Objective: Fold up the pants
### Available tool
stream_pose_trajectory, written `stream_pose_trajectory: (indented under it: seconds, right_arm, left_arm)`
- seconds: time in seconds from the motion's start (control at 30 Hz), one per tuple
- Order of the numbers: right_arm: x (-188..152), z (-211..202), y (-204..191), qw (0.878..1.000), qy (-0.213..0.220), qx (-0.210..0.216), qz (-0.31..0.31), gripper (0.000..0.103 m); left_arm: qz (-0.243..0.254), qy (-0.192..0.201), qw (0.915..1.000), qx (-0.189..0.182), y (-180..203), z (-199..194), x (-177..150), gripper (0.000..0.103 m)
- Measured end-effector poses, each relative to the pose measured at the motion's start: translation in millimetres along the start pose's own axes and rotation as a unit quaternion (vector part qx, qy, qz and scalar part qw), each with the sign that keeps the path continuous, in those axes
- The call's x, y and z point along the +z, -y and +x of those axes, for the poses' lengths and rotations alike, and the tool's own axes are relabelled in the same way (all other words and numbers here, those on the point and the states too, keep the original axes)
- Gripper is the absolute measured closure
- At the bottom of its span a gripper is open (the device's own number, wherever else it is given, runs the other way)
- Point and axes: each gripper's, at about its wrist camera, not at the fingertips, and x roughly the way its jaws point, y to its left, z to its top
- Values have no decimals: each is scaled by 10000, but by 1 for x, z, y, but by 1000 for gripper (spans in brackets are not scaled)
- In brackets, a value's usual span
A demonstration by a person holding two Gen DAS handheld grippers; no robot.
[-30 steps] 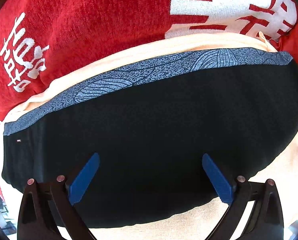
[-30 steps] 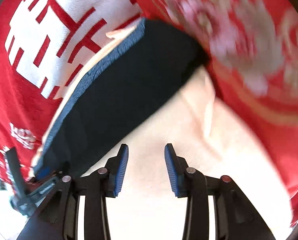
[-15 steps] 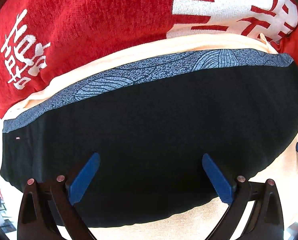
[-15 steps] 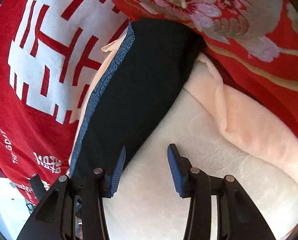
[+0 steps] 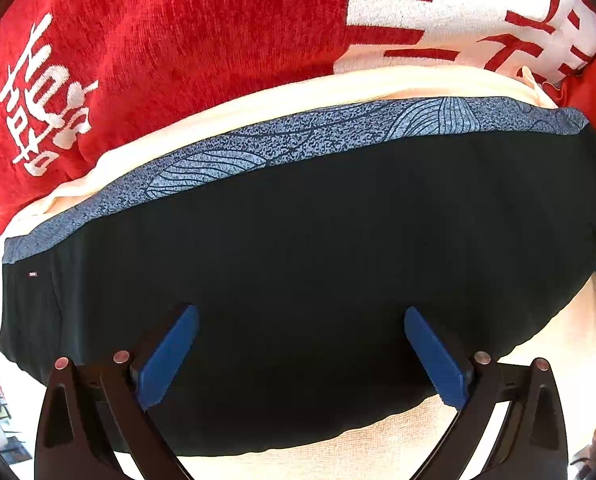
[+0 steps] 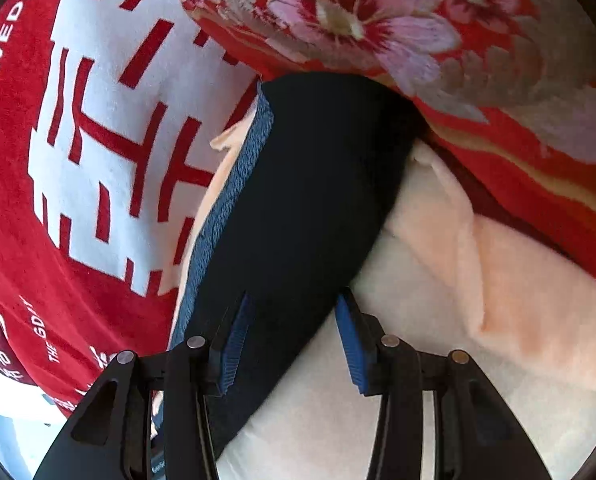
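Currently the black knit pants with a blue-grey patterned waistband (image 5: 298, 264) lie flat on a pale peach fleece blanket (image 5: 337, 444), which sits over a red towel with white lettering (image 5: 178, 40); a red floral quilt (image 6: 417, 20) borders the far end in the right wrist view

Left gripper (image 5: 298, 352): hangs over the middle of the black cloth, jaws spread wide, nothing between the pads

Right gripper (image 6: 294, 340): angled down at the near edge of the pants, jaws about half apart and not pressing on anything; the hem edge sits in the gap but I judge it ungripped

Risks, as judged:
- right pads straddle the boundary of cloth and fleece, so closing here could pinch the blanket along with the hem, dragging the base layer
- catching a single layer would give a skewed fold
- the left gripper holds nothing down, so a pull may slide the whole garment
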Motion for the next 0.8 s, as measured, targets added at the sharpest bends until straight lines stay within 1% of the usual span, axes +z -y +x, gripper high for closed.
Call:
stream_pose_trajectory:
  seconds: [0.1, 0.13, 0.2, 0.23, 0.27, 0.3, 0.33, 0.37, 0.43, 0.5, 0.57, 0.6, 0.63, 0.67, 0.7, 0.73, 0.77, 0.8]
  right_arm:
    - [3, 4, -1, 9999, 135, 49, -60, 53]
    - [4, 7, -3, 9997, 184, 34, -126, 50]
    - [5, 11, -8, 9993, 266, -7, -263, 49]
    - [5, 14, -10, 9991, 295, -48, -305, 49]
    - [5, 15, -12, 9991, 309, -64, -291, 49]
    - [7, 17, -12, 9994, 282, -40, -186, 54]
    - [10, 17, -11, 9997, 223, -40, -71, 72]
    - [11, 18, -10, 9998, 163, -119, -43, 78]
    - [14, 15, -10, 9998, 73, -99, -129, 86]
    - [14, 6, -18, 9991, 63, -40, -410, 88]
    - [14, -3, -28, 9980, 57, 86, -622, 88]
    - [14, -7, -34, 9970, 62, 136, -755, 88]
    - [14, -9, -40, 9961, 65, 156, -861, 88]
    - [13, -11, -45, 9950, 68, 165, -986, 88]
    - [12, -12, -53, 9928, 68, 143, -1188, 89]
    - [11, -10, -59, 9907, -6, 101, -1355, 90]
    - [9, -9, -64, 9889, -17, 73, -1487, 90]
    - [6, -11, -74, 9846, 22, 4, -1748, 90]
  left_arm:
    - [-62, -12, 10000, -36, -2, 1, 0, 0]
    - [-68, -1, 10000, -31, -1, 1, 0, 0]
    - [-49, 21, 10000, 7, 0, 0, 0, 0]
    - [-44, 4, 10000, -4, -2, 0, 2, 3]
    - [-48, -19, 10000, -78, -1, -2, 3, 16]
    - [-45, -54, 9998, -188, 1, -5, 4, 25]
    - [-12, -71, 9996, -285, 4, -10, 6, 38]
    - [64, -50, 9992, -379, 10, -16, 9, 41]
    - [151, 124, 9983, -548, 21, -29, 15, 41]
    - [191, 373, 9965, -719, 34, -41, 25, 40]
    - [200, 556, 9952, -785, 49, -41, 34, 40]
    - [211, 531, 9952, -789, 56, -34, 37, 40]
    - [246, 360, 9956, -835, 66, -20, 38, 40]
    - [277, 88, 9961, -837, 76, -2, 36, 40]
    - [321, 198, 9969, -685, 83, 4, 33, 40]
    - [467, 534, 9963, -479, 91, -1, 28, 40]
    - [560, 590, 9960, -376, 95, -2, 25, 41]
    - [582, 632, 9956, -372, 96, -3, 24, 41]
